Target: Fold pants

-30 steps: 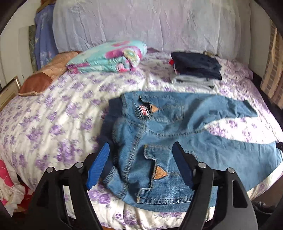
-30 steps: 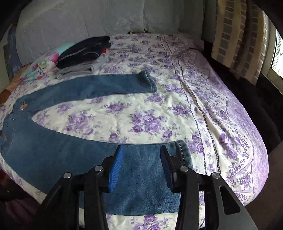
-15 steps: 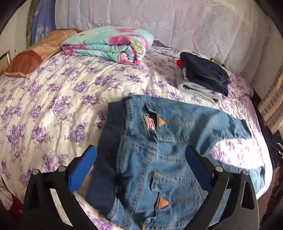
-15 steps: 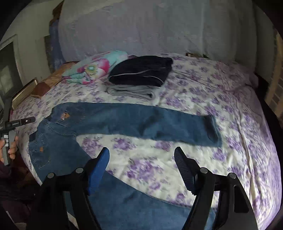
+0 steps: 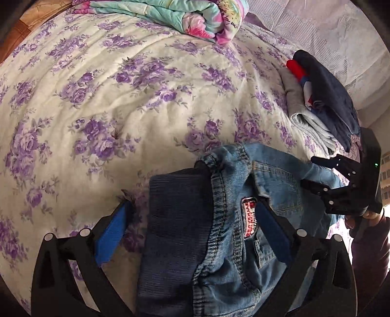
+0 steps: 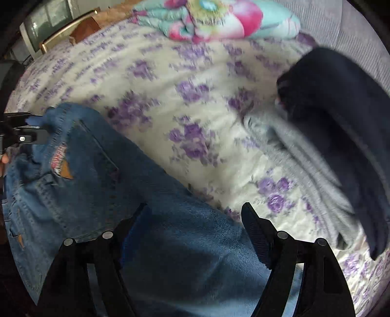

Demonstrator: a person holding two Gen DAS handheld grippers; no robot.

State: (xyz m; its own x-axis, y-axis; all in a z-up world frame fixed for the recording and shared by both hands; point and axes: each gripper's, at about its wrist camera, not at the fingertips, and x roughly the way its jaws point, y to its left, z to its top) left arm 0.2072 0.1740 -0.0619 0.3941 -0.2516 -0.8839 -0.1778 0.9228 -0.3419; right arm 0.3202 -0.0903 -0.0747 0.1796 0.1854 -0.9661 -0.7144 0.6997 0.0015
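Blue jeans lie back side up on the flowered bedspread. My left gripper is open and straddles the far end of the dark ribbed waistband, low over it. My right gripper is open over the far trouser leg, just beyond the back pocket with the red label. The right gripper also shows at the right edge of the left wrist view. The left gripper's tip shows at the left edge of the right wrist view. Neither holds cloth.
A folded pile of dark and grey clothes lies on the bed just beyond the jeans, close to the right gripper. A rolled flowered blanket lies at the head of the bed. A brown cushion lies far left.
Both grippers have moved forward and down toward the jeans. The left now straddles the waistband's far end; the right swung left, over the far leg near the pocket. Both stay open.
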